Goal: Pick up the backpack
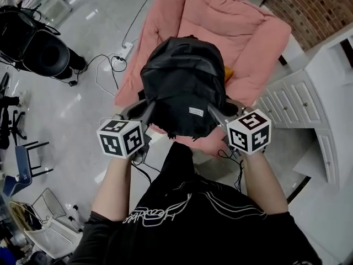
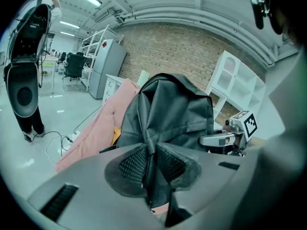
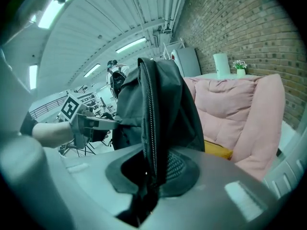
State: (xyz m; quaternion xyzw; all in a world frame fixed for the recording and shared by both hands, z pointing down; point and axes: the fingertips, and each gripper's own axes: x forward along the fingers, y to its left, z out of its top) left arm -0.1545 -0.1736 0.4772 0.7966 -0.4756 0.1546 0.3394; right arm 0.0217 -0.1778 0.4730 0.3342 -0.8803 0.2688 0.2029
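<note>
A black backpack (image 1: 185, 87) hangs in the air above a pink armchair (image 1: 231, 32), held from both sides. My left gripper (image 1: 150, 110) is shut on a fold of the backpack's fabric (image 2: 151, 147) at its left side. My right gripper (image 1: 216, 114) is shut on the zippered edge (image 3: 152, 128) at the right side. In the left gripper view the backpack (image 2: 168, 109) fills the middle, and the right gripper (image 2: 225, 139) shows beyond it. In the right gripper view the backpack (image 3: 158, 99) rises between the pads, with the left gripper (image 3: 86, 122) behind.
The pink armchair (image 3: 240, 114) has a yellow item (image 3: 218, 150) on its seat. White drawers and shelving (image 1: 300, 101) stand at the right. A black speaker-like device (image 1: 47, 54) and cables (image 1: 110, 65) lie on the floor at the left. A brick wall (image 2: 192, 51) is behind.
</note>
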